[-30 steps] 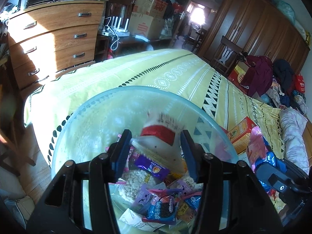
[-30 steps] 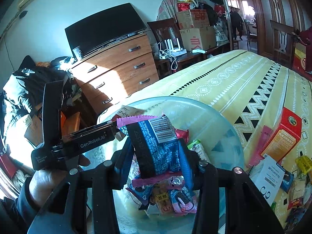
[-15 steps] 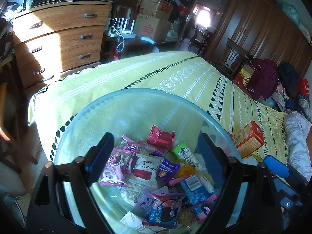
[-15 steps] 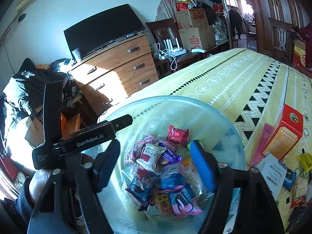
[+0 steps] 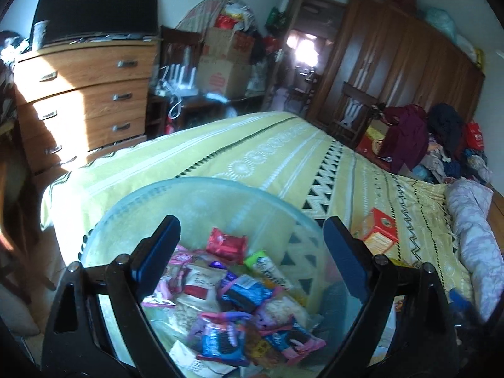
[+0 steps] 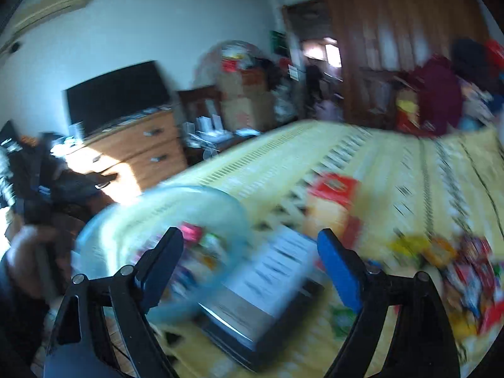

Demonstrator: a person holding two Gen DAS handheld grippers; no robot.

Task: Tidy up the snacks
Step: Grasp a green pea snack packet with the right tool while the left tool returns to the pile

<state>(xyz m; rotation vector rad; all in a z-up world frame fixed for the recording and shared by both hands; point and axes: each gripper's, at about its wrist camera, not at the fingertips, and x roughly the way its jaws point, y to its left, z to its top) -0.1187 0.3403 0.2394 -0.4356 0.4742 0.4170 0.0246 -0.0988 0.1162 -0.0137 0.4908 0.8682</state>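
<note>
My left gripper (image 5: 250,245) hangs over the clear plastic bowl (image 5: 132,201) at the bottom centre of its view, jaws spread wide with nothing between the blue pads. Inside the bowl lies a heap of snack packets (image 5: 239,296): a red wrapper (image 5: 227,242) at the far edge, a green-topped one (image 5: 258,256) just right of it, blue cookie packs nearer me. The bowl sits on the yellow patterned bedspread (image 5: 220,151), and an orange-red box (image 5: 379,230) lies on the bed at centre right.

My right gripper (image 6: 250,249) is empty too, its jaws opening. Its view is badly blurred. The bowl (image 6: 104,223) shows at lower left, a white-and-grey box (image 6: 267,280) just beside it at bottom centre, and loose snacks (image 6: 466,271) are scattered at lower right.
</note>
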